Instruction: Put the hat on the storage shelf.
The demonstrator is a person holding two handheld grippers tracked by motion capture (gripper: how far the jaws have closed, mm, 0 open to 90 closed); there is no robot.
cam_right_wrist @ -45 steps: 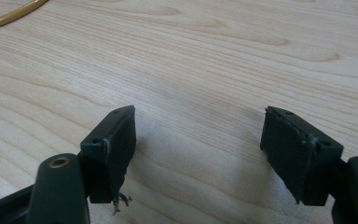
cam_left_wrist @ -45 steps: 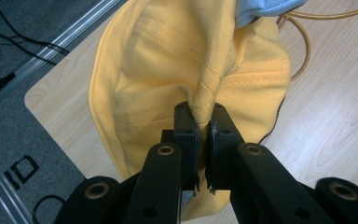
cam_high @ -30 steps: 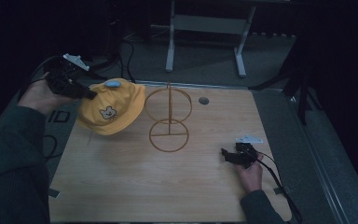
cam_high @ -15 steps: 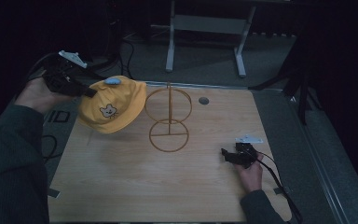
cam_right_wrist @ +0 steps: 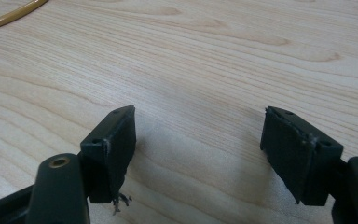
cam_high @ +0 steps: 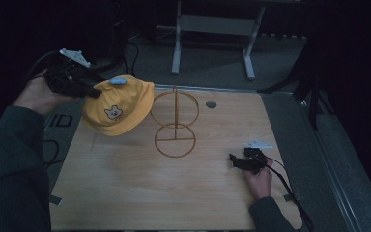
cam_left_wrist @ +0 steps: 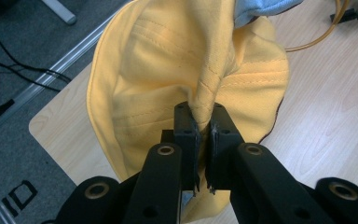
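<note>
A yellow bear-print hat (cam_high: 118, 106) is hanging above the wooden table's (cam_high: 125, 193) far-left corner, beside the wire hat stand (cam_high: 175, 121). The left gripper (cam_left_wrist: 204, 122) is pinching its fabric. The right gripper (cam_right_wrist: 198, 128) is resting wide open, empty, near the table's right edge.

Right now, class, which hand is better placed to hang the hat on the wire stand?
Left. Its tongs are shut on the yellow hat, held up beside the wire stand. The right tongs are open, low over the table.
</note>
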